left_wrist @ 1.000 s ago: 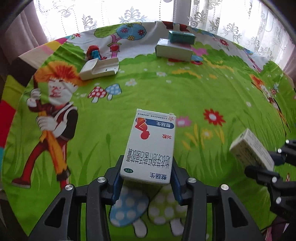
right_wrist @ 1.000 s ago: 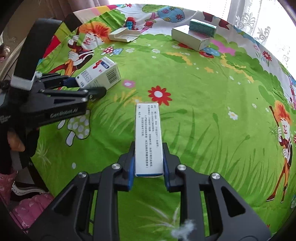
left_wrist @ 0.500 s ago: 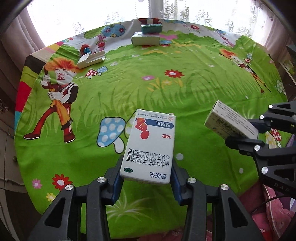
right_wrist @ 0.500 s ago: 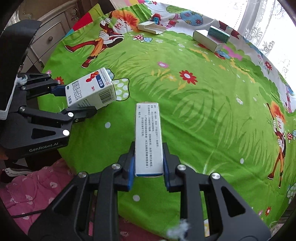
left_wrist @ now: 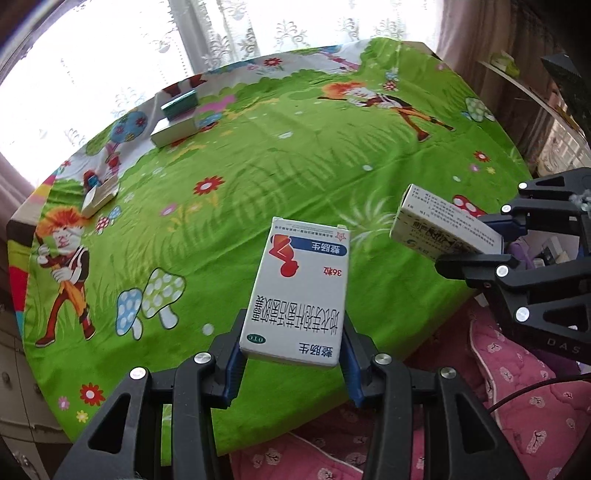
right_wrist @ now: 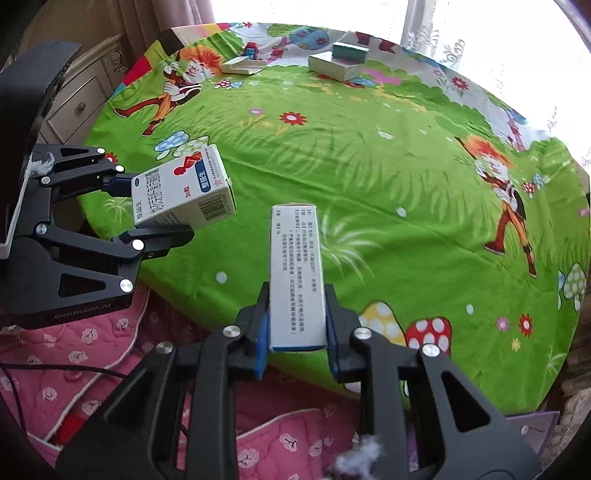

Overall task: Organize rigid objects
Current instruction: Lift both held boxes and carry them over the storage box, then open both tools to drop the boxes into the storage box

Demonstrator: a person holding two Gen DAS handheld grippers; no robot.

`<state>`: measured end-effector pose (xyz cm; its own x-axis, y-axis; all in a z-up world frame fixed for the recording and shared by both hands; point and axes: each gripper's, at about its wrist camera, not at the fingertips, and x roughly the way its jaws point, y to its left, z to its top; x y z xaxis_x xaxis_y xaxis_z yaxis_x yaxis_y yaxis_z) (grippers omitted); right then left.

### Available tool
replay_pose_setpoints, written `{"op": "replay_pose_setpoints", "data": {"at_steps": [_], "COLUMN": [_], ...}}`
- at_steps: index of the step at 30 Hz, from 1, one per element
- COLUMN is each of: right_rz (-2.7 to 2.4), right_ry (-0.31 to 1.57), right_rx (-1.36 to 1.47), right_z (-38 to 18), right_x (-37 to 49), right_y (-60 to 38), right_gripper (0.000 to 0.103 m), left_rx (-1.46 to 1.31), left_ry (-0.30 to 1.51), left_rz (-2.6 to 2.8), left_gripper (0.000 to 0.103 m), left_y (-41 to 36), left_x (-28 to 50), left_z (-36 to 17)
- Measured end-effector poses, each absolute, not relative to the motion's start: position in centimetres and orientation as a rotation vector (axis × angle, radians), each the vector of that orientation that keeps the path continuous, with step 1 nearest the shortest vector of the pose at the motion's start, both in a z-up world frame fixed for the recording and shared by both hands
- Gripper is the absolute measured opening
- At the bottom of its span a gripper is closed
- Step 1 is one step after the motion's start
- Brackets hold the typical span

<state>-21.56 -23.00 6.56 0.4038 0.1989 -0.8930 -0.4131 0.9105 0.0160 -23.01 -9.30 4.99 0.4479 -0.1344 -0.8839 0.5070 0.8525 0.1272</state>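
While our left gripper [left_wrist: 293, 354] clamps the red-and-blue medicine box [left_wrist: 299, 291] at frame centre, our right gripper [right_wrist: 295, 332] clamps the narrow white box [right_wrist: 297, 277].

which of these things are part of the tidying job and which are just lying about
Part of the job:
- red-and-blue medicine box in the left tongs
- narrow white box in the right tongs
- teal box stacked on a flat box
- open white box

Lying about:
- cartoon tablecloth
- pink quilt
- lace curtain

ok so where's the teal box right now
The teal box sits atop a white box at the table's far edge by the curtained window, in both views.
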Motion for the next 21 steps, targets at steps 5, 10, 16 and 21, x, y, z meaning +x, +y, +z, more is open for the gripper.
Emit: {"op": "replay_pose_setpoints", "data": {"at_steps": [5, 10, 16, 21], "right_rz": [0.298, 0.204, 0.1, -0.001], "right_ry": [1.095, 1.095, 1.093, 1.095], "right_rx": [-0.152, -0.091, -0.014, 0.058], "right_z": [6.8, 7.0, 7.0, 6.7], "right_x": [-23.6, -25.6, -28.2, -30.8], "right_y": [-27.9, -32.2, -37.4, -41.7], "right_gripper": [0.028, 0.028, 0.028, 0.028], "left_rx": [0.501, 0.583, 0.668, 0.724], "left_ry": [1.003, 0.972, 0.955, 0.956], "left_rz": [-0.521, -0.636, -0.77, -0.877], "left_gripper": [0.045, 0.045, 0.045, 0.045], "left_y": [-14.7, -20.1, -25.7, -30.0], "left_x": [-24.2, -25.4, -27.5, -29.7], "left_z": [5.5, 6.0, 6.4, 6.1]}}
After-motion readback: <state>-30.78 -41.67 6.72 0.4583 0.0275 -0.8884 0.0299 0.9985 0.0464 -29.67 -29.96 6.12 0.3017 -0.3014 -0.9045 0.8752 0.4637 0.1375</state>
